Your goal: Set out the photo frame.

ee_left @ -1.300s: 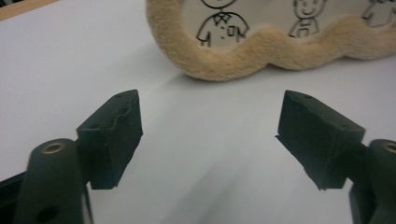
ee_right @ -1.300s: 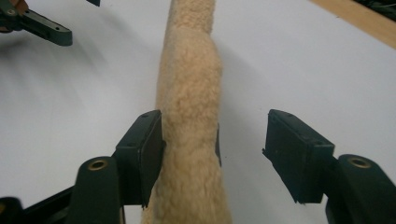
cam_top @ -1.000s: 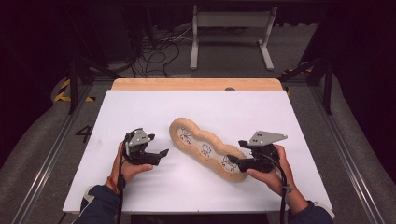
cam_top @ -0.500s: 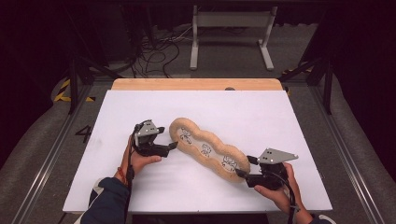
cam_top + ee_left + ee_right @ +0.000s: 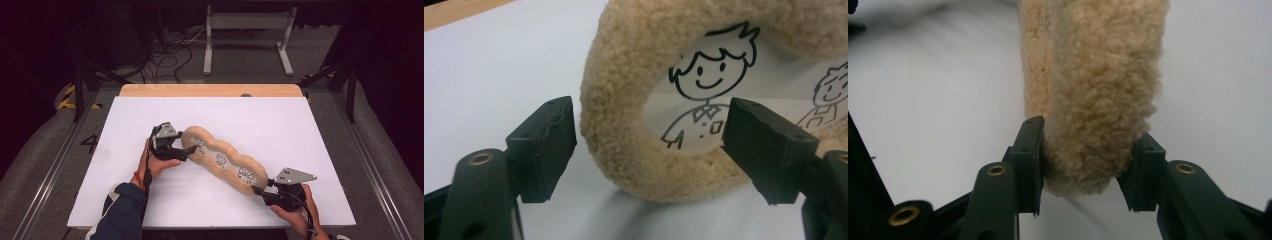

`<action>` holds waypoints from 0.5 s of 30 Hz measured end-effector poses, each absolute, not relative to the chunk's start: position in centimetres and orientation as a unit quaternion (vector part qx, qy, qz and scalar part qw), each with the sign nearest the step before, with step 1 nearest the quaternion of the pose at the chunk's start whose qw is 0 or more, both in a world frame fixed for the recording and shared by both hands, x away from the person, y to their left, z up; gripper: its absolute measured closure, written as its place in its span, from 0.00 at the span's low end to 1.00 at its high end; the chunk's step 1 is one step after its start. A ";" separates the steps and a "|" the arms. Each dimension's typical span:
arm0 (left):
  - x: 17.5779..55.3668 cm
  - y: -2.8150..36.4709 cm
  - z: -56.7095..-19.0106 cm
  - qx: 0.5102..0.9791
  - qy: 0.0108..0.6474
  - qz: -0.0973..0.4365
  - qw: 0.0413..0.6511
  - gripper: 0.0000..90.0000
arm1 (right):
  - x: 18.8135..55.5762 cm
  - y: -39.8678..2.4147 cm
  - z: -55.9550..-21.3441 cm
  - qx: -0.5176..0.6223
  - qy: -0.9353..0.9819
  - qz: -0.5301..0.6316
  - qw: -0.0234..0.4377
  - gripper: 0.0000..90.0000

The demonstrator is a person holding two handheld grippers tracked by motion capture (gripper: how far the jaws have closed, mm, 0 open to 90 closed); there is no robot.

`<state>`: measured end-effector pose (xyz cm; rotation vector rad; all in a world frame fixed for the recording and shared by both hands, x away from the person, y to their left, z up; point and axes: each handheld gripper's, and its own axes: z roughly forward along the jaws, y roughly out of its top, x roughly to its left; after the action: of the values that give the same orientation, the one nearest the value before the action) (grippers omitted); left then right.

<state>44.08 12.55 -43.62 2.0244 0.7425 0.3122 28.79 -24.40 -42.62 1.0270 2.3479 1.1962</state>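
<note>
The left gripper (image 5: pixel 649 150) has just been closing its two black jaws a little, yet they stand wide apart, straddling the rounded end of a tan fleecy cushion (image 5: pixel 624 115) without pressing it. A line drawing of a smiling figure (image 5: pixel 704 90) fills the cushion's white centre. A white tabletop (image 5: pixel 489 65) lies beneath.

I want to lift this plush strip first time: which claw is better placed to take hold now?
The right claw: its jaws, just closing, already touch both sides of the long tan fleecy pad's near end. The left claw straddles the far end's rim, jaws open and clear of it.
</note>
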 end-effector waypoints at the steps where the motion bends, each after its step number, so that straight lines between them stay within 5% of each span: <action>1: 44.2 12.5 -43.6 0.823 0.301 0.125 0.464 0.27 | 28.7 -24.4 -42.6 0.359 0.819 0.419 0.160 0.66; 15: 44.4 12.8 -43.6 0.828 0.302 0.134 0.453 0.51 | 28.9 -24.4 -42.8 0.363 0.811 0.425 0.171 0.68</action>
<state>44.44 12.79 -43.61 2.0440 0.7450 0.3307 28.93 -24.45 -42.78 1.0307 2.3036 1.2074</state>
